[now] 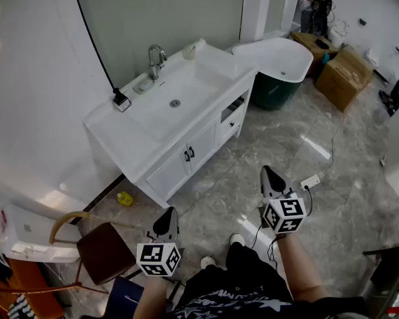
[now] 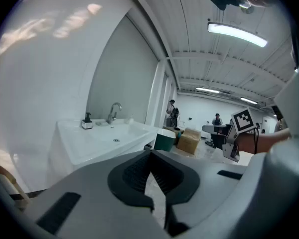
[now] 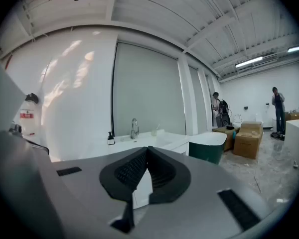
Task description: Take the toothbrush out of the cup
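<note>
A small pale cup [image 1: 189, 51] with a toothbrush [image 1: 199, 44] slanting out of it stands on the white vanity [image 1: 133, 138], at the far right of the counter past the faucet [image 1: 155, 60]. In the right gripper view the cup [image 3: 154, 131] shows tiny beyond the jaws. Both grippers hover over the marble floor, well short of the vanity. My left gripper [image 1: 167, 214] is shut with nothing between its jaws [image 2: 151, 152]. My right gripper [image 1: 266, 172] is also shut and empty [image 3: 147, 148]; it points towards the vanity.
A black-and-white soap dispenser [image 1: 122, 100] stands left of the faucet. A white and green bathtub [image 1: 279, 62] adjoins the vanity on the right, with cardboard boxes [image 1: 346, 75] behind it. A brown chair [image 1: 103, 248] stands at the lower left. A power strip [image 1: 310, 181] lies on the floor.
</note>
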